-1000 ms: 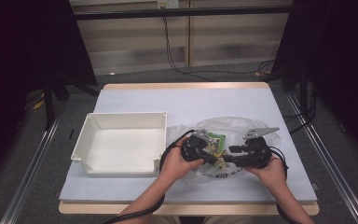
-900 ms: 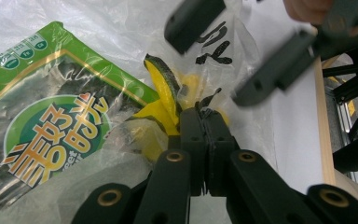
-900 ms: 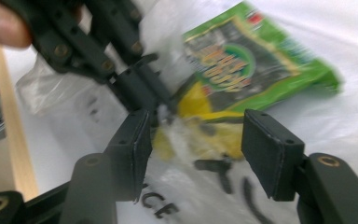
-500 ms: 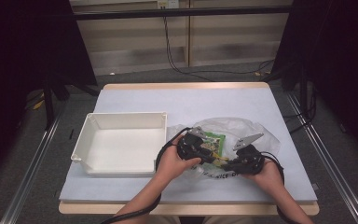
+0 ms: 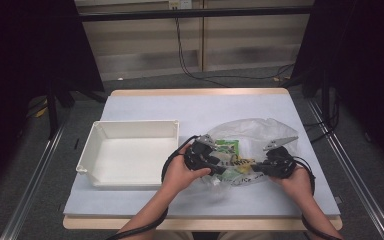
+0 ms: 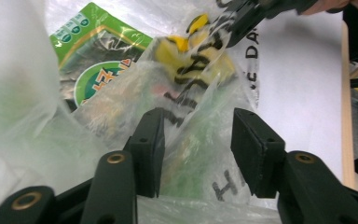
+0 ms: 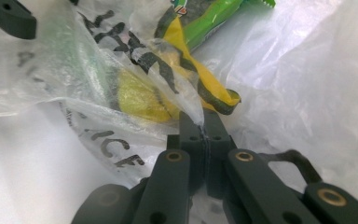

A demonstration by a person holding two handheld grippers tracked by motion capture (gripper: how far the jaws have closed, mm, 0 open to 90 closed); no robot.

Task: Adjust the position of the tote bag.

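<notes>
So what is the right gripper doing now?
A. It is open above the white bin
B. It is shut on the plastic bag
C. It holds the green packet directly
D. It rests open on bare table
B: in the right gripper view, the right gripper jaws are pressed together on a fold of the bag.

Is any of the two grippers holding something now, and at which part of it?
The right gripper is shut on the plastic bag, pinching a fold of its printed film. The left gripper is open, its jaws either side of the bag's film, gripping nothing.
</notes>
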